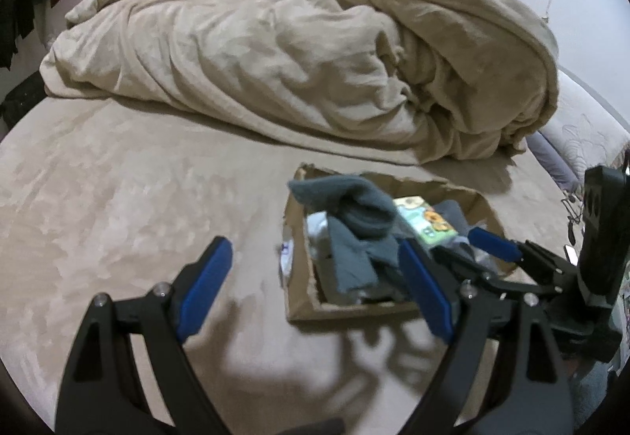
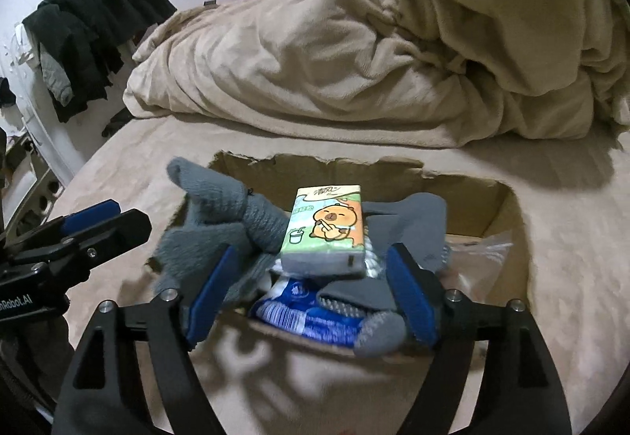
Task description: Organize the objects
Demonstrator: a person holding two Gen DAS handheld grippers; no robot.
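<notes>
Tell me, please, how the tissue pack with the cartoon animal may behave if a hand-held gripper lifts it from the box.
The tissue pack looks soft and light, so it would probably dent under a squeeze. Its wrapper seems glossy, so it may slip a little. It lies tilted on loose grey socks in the cardboard box, so a push might slide it off them.

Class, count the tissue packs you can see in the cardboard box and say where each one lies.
2: a cartoon-printed tissue pack on top of the pile, and a blue pack beneath it near the cardboard box front edge. More may hide under the grey socks.
</notes>
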